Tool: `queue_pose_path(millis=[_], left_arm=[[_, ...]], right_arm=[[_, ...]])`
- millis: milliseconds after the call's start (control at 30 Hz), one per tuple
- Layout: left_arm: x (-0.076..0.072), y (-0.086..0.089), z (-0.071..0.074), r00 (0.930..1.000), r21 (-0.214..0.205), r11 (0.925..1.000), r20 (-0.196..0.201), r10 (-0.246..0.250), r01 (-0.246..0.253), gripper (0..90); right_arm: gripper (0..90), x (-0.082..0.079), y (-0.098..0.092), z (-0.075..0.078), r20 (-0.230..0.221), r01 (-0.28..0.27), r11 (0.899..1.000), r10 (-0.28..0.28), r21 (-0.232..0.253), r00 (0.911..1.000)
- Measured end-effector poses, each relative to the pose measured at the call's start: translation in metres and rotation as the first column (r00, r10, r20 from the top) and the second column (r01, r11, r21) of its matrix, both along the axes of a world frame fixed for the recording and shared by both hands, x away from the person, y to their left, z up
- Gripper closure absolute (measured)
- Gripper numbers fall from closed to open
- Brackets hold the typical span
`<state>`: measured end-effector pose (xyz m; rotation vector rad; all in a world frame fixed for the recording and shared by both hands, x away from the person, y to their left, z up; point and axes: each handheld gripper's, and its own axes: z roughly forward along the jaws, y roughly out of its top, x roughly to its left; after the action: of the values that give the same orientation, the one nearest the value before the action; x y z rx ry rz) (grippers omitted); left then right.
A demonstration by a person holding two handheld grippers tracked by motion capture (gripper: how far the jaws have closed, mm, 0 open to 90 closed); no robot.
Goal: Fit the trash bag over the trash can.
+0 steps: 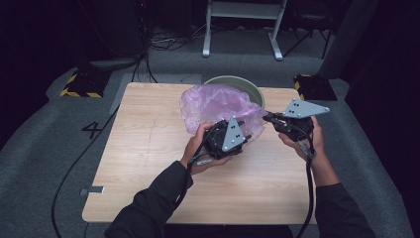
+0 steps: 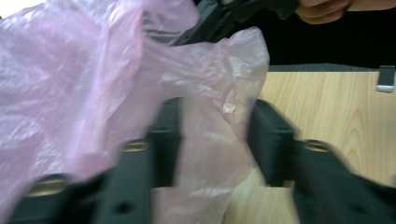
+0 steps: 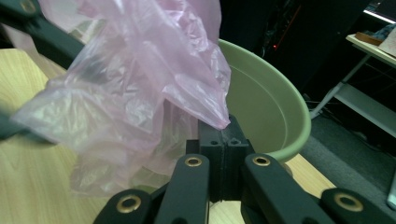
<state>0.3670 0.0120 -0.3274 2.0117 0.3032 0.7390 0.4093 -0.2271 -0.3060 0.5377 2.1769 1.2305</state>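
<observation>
A thin pink plastic bag (image 1: 215, 106) lies crumpled on the wooden table (image 1: 148, 163), partly draped over a pale green bowl (image 1: 253, 89). My left gripper (image 1: 246, 135) is at the bag's near edge. In the left gripper view it (image 2: 217, 140) is open, with bag film (image 2: 205, 135) hanging between the jaws. My right gripper (image 1: 268, 118) reaches in from the right. In the right gripper view its jaws (image 3: 226, 151) are shut on a corner of the bag (image 3: 140, 93), just in front of the bowl (image 3: 271, 107).
The bowl stands at the table's far edge. A small grey tab (image 1: 93, 190) sits at the near left edge. On the floor beyond are yellow-and-black bases (image 1: 79, 85), cables (image 1: 168, 42) and a white frame (image 1: 242, 25).
</observation>
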Motion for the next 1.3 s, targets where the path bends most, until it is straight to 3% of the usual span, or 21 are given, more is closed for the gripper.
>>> queue_pose_path(millis=[100, 167, 300, 500, 733, 933, 1133, 1300], left_arm=[[0.003, 0.002, -0.002, 0.9999, 0.025, 0.9997, 0.010, 0.002, -0.002, 84.4], [0.006, 0.004, -0.004, 1.0000, 0.038, 0.9993, 0.009, 0.001, -0.002, 89.7], [0.008, 0.011, -0.012, 0.9995, 0.081, 0.9963, -0.011, -0.028, 0.029, 90.0], [0.009, 0.026, -0.027, 0.9988, 0.140, 0.9890, -0.021, -0.043, 0.046, 90.0], [0.011, 0.043, -0.035, 0.9980, 0.130, 0.9904, -0.049, -0.040, 0.046, 90.0], [0.007, 0.052, -0.047, 0.9991, 0.144, 0.9890, -0.028, -0.032, 0.036, 90.0], [0.009, 0.065, -0.056, 0.9982, 0.116, 0.9928, -0.055, -0.024, 0.031, 90.0], [0.011, 0.075, -0.062, 0.9970, 0.119, 0.9928, -0.077, -0.007, 0.016, 90.0]], right_arm=[[90.0, -0.001, 0.000, 0.000, -0.002, -0.003, 1.000, 0.003, 0.002, 1.0000], [90.0, -0.001, -0.001, 0.001, -0.004, 0.003, 1.000, -0.003, 0.008, 1.0000], [90.0, 0.004, -0.005, 0.003, -0.016, 0.026, 0.999, -0.025, 0.021, 0.9995], [90.0, 0.026, -0.010, 0.005, -0.071, 0.105, 0.993, -0.102, 0.045, 0.9923], [90.0, 0.052, 0.000, 0.004, -0.085, 0.189, 0.982, -0.188, -0.003, 0.9784], [90.0, 0.072, 0.007, 0.001, -0.086, 0.253, 0.965, -0.258, -0.065, 0.9624], [90.0, 0.095, 0.002, -0.006, -0.119, 0.299, 0.953, -0.303, -0.050, 0.9456], [90.0, 0.112, -0.001, -0.013, -0.131, 0.336, 0.941, -0.339, -0.048, 0.9316]])
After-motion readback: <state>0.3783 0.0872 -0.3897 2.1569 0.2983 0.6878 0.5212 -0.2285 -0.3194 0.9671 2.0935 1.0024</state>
